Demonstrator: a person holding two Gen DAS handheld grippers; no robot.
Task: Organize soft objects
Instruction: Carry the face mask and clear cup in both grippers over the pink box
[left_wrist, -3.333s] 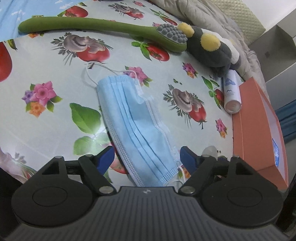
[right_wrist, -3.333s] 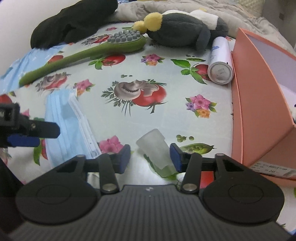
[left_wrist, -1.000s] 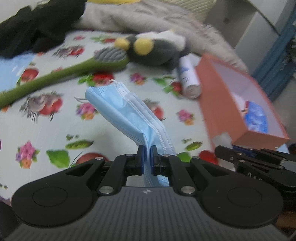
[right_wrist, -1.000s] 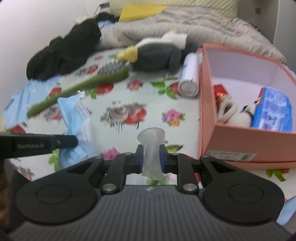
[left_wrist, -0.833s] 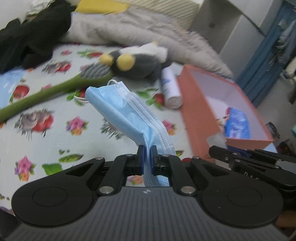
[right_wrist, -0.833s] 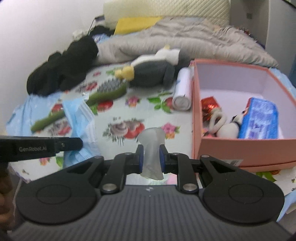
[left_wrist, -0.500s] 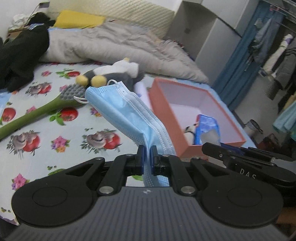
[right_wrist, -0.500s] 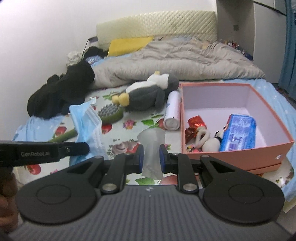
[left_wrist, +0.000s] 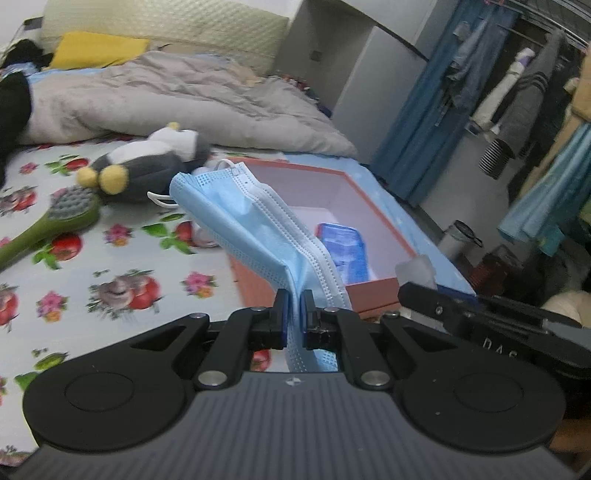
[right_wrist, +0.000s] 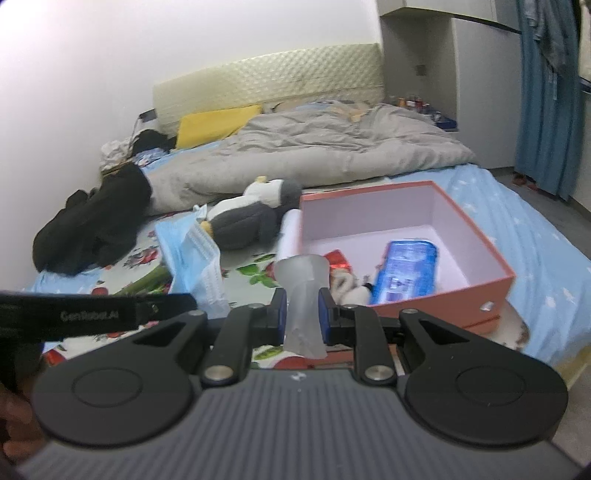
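My left gripper (left_wrist: 293, 314) is shut on a corner of a light blue face mask (left_wrist: 251, 229), which hangs in the air above the flowered sheet. In the right wrist view the same mask (right_wrist: 192, 251) shows at the left. My right gripper (right_wrist: 300, 306) is shut on a small frosted, translucent soft cup (right_wrist: 301, 273), held up in front of the open salmon box (right_wrist: 443, 299). The box (left_wrist: 373, 290) lies ahead and right of the mask. It holds a blue packet (right_wrist: 404, 273) and small plush items.
A grey and white plush penguin (right_wrist: 243, 221), a white bottle (right_wrist: 290, 236) and a green long-handled brush (left_wrist: 48, 225) lie on the sheet left of the box. Black clothing (right_wrist: 96, 229) and a grey duvet (right_wrist: 314, 147) lie behind. Clothes hang at the far right.
Both grippers have risen from the sheet with the mask and the cup still gripped. The views have tilted up, and the box interior now shows more fully.
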